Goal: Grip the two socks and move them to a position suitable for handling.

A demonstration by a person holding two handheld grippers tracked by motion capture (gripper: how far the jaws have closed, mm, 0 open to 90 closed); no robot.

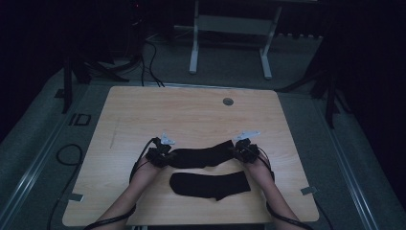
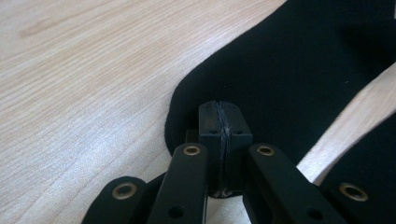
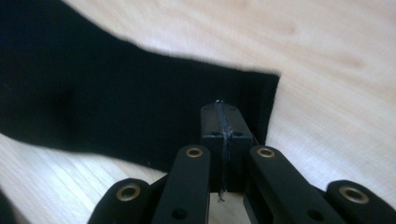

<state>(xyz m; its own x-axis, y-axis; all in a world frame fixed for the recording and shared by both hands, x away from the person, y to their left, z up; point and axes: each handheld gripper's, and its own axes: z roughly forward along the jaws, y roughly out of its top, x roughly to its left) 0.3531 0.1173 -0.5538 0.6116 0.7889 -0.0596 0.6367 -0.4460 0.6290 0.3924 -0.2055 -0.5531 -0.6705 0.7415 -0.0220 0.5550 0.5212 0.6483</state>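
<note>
A person's two hands each hold a claw over a light wooden worktop (image 1: 191, 115), stretching one black sock between them. The left claw (image 1: 160, 155) is clamped on the rounded toe end of the far sock (image 1: 206, 155); in the left gripper view its jaws are pressed together over the cloth edge at the left claw (image 2: 223, 128), with the sock (image 2: 289, 70) spreading away to the right. The right claw (image 1: 245, 149) is closed on the straight cuff end of the same sock; in the right gripper view the jaws meet at the right claw (image 3: 223, 128), gripping near the corner of the cuff, and the sock (image 3: 116, 107) runs off to the left. The held sock lies across the middle of the worktop, a little right of centre. A second black sock (image 1: 210, 184) lies flat nearer the person, just beside the first and apart from both claws. A small round grommet (image 1: 228, 101) sits in the far part of the worktop. Beyond it, on the dim floor, stand the white legs of another desk (image 1: 230, 43).
</note>
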